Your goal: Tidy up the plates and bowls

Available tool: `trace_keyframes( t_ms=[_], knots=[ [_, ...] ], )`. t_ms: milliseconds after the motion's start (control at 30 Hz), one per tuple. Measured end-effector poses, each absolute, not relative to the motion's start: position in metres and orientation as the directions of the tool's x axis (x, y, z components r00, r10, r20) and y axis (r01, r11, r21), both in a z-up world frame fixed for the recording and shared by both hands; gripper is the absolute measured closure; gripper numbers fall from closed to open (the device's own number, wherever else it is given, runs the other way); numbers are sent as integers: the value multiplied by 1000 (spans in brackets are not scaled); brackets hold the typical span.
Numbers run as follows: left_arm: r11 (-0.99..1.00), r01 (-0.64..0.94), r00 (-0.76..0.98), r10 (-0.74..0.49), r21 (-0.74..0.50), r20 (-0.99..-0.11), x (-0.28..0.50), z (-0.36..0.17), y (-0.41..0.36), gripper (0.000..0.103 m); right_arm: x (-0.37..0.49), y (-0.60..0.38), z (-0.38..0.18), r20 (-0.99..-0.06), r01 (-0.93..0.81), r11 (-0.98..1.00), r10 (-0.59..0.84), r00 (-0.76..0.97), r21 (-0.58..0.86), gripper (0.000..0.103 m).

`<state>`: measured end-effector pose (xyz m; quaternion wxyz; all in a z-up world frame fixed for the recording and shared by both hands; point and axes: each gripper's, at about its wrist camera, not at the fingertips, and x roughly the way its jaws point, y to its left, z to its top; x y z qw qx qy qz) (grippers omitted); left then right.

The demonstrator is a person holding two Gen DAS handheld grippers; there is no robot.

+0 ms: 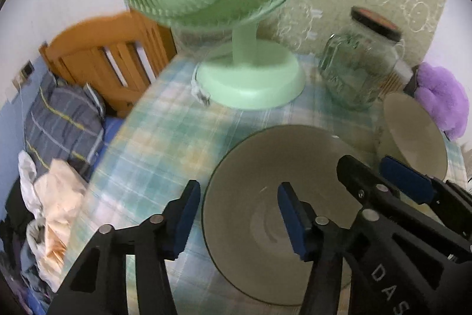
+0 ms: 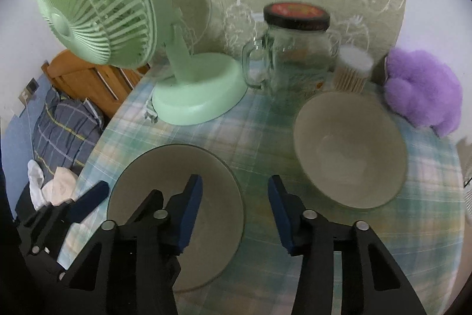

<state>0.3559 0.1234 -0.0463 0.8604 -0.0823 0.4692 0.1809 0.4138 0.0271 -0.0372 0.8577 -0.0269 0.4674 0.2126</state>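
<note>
A grey plate (image 1: 265,182) lies flat on the checked tablecloth; it also shows in the right wrist view (image 2: 177,170). A pale bowl (image 2: 351,149) stands to its right, seen at the right edge of the left wrist view (image 1: 413,132). My left gripper (image 1: 239,214) is open over the plate's left rim, one finger outside it, one above it. My right gripper (image 2: 236,208) is open and empty, hovering between the plate and the bowl. It appears in the left wrist view (image 1: 383,182), just in front of the bowl.
A green desk fan (image 2: 188,90) stands at the back left of the table. A glass jar mug with a black lid (image 2: 295,55), a cotton swab tub (image 2: 352,70) and a purple plush (image 2: 424,96) line the back. The table's left edge (image 2: 97,149) drops to a bed.
</note>
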Motion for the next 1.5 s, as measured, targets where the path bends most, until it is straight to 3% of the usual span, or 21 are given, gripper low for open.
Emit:
trace_keyframes(
  t_ms=[100, 200, 867, 1500],
  knots=[
    [915, -402, 483, 251, 42, -839, 358, -51, 124, 64, 417, 31, -43, -817, -397, 907, 332, 471, 140, 75],
    [906, -416, 474, 288, 76, -832, 359, -52, 124, 73, 420, 34, -48, -822, -400, 907, 325, 468, 131, 82],
    [934, -351, 495, 245, 67, -833, 343, -33, 110, 76, 399, 20, -28, -818, -365, 926, 283, 500, 98, 82],
    [989, -148, 585, 106, 23, -804, 247, 27, 63, 76, 281, -35, 39, -798, -178, 983, 141, 586, 44, 82]
  ],
)
